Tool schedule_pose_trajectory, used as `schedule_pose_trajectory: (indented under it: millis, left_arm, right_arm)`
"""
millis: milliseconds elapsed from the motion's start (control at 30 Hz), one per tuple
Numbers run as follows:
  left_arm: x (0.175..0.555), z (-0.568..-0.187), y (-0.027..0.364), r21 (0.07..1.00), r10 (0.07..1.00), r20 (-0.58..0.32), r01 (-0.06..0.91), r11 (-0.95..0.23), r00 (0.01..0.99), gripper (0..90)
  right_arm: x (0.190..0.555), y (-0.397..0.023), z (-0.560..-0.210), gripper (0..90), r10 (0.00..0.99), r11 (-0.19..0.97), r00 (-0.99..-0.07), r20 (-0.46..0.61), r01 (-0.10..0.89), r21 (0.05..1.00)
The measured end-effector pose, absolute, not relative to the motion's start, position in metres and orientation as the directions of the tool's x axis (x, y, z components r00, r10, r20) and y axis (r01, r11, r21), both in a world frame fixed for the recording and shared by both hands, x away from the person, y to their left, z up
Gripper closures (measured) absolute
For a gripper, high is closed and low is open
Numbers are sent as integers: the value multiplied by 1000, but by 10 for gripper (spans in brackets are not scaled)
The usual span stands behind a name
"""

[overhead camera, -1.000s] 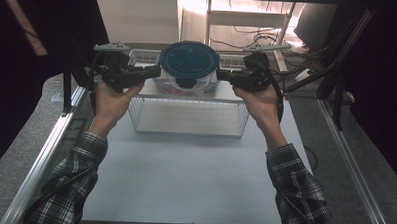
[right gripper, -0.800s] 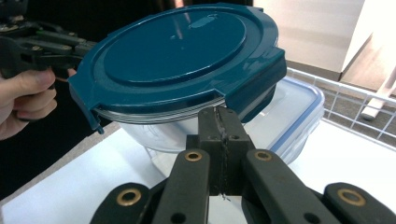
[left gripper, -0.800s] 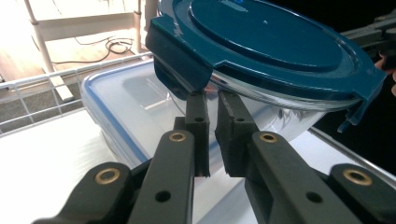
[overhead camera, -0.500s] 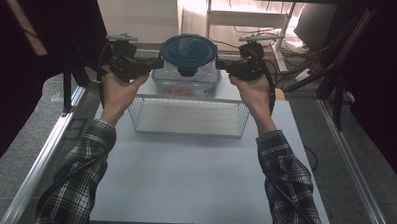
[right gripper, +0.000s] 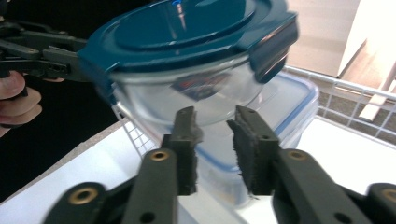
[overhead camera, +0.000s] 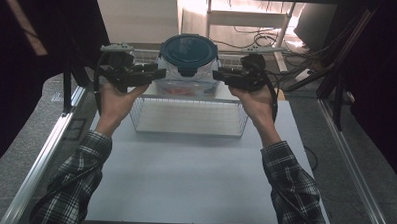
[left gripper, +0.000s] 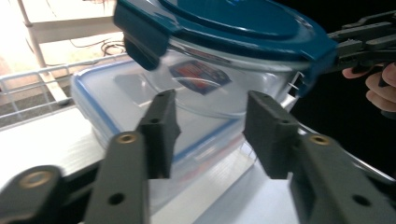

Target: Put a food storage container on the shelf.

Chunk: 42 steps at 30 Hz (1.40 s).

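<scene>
Sitting on top of a rectangular clear plastic box point(overhead camera: 187, 86) with a blue-edged lid, the round glass container point(overhead camera: 188, 66) is the landmark: a smooth transparent bowl capped by a dark teal plastic lid point(overhead camera: 188, 50) with 4 snap tabs. A printed label shows through its glass wall in both gripper views, too blurred to read. The box under it holds something reddish, hard to make out through the wall.

Left of the container, the left hand-held gripper point(overhead camera: 155, 73) points level at its side. Its 2 black jaws, faced with flat matte pads, have just been opening and now stand apart with nothing pressed between them; in the left gripper view the glass wall point(left gripper: 219, 84) lies just beyond the pads point(left gripper: 161, 130). Right of the container, the right hand-held gripper point(overhead camera: 219, 75) mirrors it. Its jaws have also just been opening and show a narrower gap, their pads point(right gripper: 187, 149) rough and frayed at the edges, clear of the glass point(right gripper: 187, 93).

Nearer the person than the container stands a white wire basket point(overhead camera: 186, 129), open-meshed and rectangular, on the pale matte surface point(overhead camera: 184, 181). Plaid sleeves are cut off by the bottom edge of the high view. Behind the container, cables and a shelf frame are washed out by glare.
</scene>
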<state>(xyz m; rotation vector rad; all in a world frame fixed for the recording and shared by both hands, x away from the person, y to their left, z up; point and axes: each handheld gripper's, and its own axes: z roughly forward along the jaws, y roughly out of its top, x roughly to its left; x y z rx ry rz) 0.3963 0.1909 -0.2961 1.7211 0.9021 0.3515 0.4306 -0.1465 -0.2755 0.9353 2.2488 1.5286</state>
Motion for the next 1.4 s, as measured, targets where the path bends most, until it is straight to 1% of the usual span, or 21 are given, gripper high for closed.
schedule_pose_trajectory:
  millis: [33, 100, 267, 367, 633, 700, 800, 1067, 1200, 1400]
  left_arm:
    - [392, -300, 189, 916, 714, -193, 385, -115, 673, 449]
    - [388, -304, 187, 916, 708, -185, 381, -128, 682, 389]
    - [376, -317, 184, 911, 683, -183, 383, -152, 707, 265]
    - [369, -323, 183, 910, 674, -175, 379, -167, 718, 213]
    - [350, -338, 181, 907, 643, -195, 385, -168, 741, 150]
    - [348, -340, 181, 907, 641, -200, 388, -166, 742, 138]
    - [340, -347, 181, 903, 630, -212, 396, -166, 748, 124]
    - [325, -364, 178, 895, 618, -209, 403, -192, 758, 91]
    - [318, -373, 176, 891, 612, -219, 411, -191, 760, 83]
    - [310, -387, 174, 894, 617, -208, 403, -195, 759, 72]
  right_arm:
    - [426, -147, -278, 582, 633, 244, -764, 126, 351, 904]
    - [421, -147, -281, 534, 621, 249, -774, 125, 346, 905]
    - [408, -148, -289, 378, 607, 272, -788, 99, 323, 906]
    - [402, -149, -295, 302, 604, 281, -792, 88, 315, 906]
    - [389, -151, -310, 198, 597, 304, -799, 70, 306, 902]
    - [387, -151, -312, 190, 598, 308, -799, 64, 303, 902]
    - [379, -152, -319, 151, 590, 317, -805, 58, 297, 901]
    - [364, -154, -332, 82, 579, 351, -815, 34, 286, 891]
    - [358, -155, -340, 62, 569, 372, -822, 25, 284, 884]
    - [351, -157, -353, 44, 561, 372, -827, 32, 286, 883]
